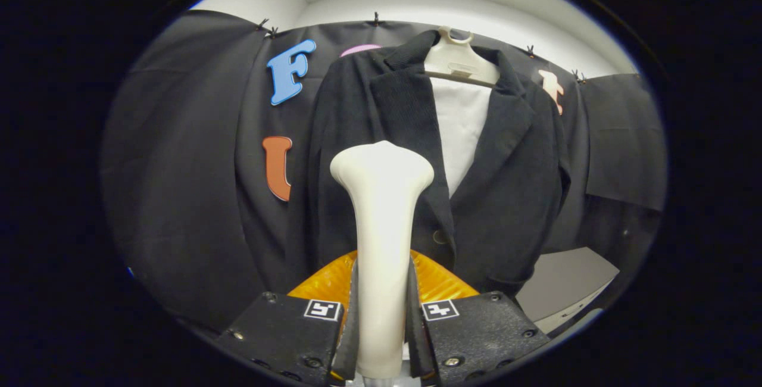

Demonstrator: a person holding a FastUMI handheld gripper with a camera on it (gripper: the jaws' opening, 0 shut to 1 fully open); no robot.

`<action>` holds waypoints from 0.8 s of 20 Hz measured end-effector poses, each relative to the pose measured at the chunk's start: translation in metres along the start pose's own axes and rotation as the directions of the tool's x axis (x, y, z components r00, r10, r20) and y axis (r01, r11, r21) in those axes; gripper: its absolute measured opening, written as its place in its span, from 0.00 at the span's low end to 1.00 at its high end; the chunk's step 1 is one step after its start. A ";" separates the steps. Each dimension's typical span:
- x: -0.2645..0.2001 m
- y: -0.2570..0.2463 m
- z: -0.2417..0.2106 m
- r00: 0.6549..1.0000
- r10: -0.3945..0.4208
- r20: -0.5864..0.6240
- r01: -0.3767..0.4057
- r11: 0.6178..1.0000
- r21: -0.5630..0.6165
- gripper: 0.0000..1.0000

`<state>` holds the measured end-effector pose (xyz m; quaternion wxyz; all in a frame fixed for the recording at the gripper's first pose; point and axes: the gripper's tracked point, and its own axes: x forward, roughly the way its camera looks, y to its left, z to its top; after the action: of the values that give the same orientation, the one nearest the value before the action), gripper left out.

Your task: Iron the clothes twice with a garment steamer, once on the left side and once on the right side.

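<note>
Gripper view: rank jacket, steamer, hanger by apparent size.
1. Jacket
2. Steamer, clamped between the gripper fingers; its nearness to the camera inflates it
3. Hanger, partly hidden by the collar

Steamer (381,208) hides jacket (506,196) front left of button; steamer base cut off below tongs (381,327).

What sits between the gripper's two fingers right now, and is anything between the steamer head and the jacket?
In the gripper view, the gripper is shut on the steamer handle. Its head stands before the black jacket; nothing shows between them.
</note>
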<state>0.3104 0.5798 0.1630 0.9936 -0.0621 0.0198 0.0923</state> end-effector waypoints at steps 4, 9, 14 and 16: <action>-0.005 -0.001 -0.020 1.000 0.003 -0.024 -0.003 1.000 -0.004 0.36; -0.008 -0.003 -0.045 0.998 0.011 -0.061 -0.011 1.000 -0.005 0.36; -0.010 -0.002 -0.083 0.991 0.028 -0.127 -0.029 1.000 -0.001 0.36; -0.012 -0.002 -0.098 0.987 0.029 -0.156 -0.030 1.000 -0.004 0.36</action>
<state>0.2965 0.5632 0.0667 0.9873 -0.0719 0.0981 0.1017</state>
